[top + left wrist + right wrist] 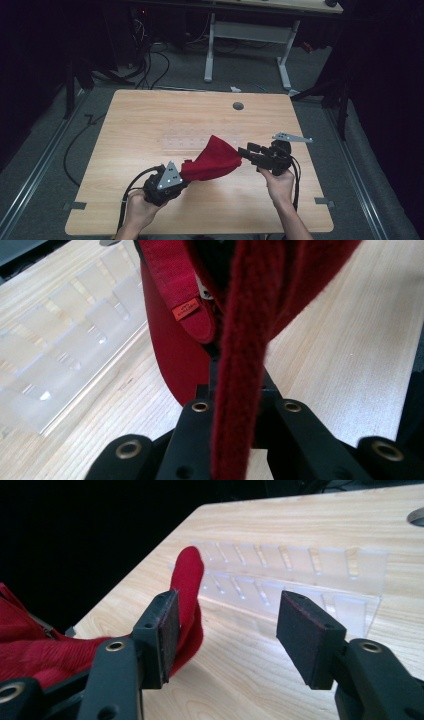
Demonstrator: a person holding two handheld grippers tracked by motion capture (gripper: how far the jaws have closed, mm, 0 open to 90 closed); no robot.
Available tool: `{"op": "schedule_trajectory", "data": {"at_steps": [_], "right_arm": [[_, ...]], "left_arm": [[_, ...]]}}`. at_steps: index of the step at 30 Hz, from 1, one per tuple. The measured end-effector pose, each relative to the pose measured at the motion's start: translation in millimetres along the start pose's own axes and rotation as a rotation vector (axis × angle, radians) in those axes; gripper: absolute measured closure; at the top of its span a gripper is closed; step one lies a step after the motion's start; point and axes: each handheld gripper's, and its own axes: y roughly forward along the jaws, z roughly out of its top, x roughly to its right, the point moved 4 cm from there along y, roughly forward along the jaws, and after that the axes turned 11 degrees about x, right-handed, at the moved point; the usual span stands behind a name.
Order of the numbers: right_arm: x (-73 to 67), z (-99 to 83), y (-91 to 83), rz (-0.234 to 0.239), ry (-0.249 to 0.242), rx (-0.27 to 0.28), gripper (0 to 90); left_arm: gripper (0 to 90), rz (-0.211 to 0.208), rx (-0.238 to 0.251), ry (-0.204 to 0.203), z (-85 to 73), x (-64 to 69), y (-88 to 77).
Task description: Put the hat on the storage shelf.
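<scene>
Item: red cloth cap [212, 159], held above the table [140, 120], toward its near edge and about midway between the left and right edges. An orange label [185, 308] was stitched inside the rim.

Left gripper [180, 178]: jaws clamped on a red fabric edge of the cap, seen pinched between them in the left gripper view; hand [137, 210] at the near edge.

Right gripper [243, 151]: jaws spread apart, gripping nothing; the cap lay just beside its left jaw in the right gripper view.

Also present: clear plastic slotted rack [300, 575], lying flat mid-table beyond the cap; round grommet hole [238, 106] near the far edge.
</scene>
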Motion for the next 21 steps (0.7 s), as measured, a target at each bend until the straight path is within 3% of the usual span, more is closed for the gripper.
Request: {"op": "schedule_trajectory", "data": {"at_steps": [5, 7, 9, 13, 21], "right_arm": [[11.2, -2.5, -6.4, -0.047, -0.006, 0.052, 39.6], [19.0, -10.1, -6.3, -0.094, -0.034, 0.052, 38.2], [28.1, -24.9, -3.7, -0.154, -0.070, 0.034, 37.3], [49.2, -66.0, 5.5, -0.259, -0.131, -0.074, 37.2], [68.3, -98.3, 8.7, -0.375, -0.206, -0.157, 36.6]], "left_arm": [[84.8, 0.019, 0.024, -0.054, 4.4, -10.0, -4.9], [84.7, 0.022, 0.037, -0.076, 8.4, -13.9, -6.6], [84.7, 0.028, 0.055, -0.094, 12.5, -18.4, -7.6], [84.5, 0.048, 0.081, -0.135, 16.9, -27.6, -5.9], [84.3, 0.076, 0.113, -0.196, 27.4, -43.4, -4.9]]}}
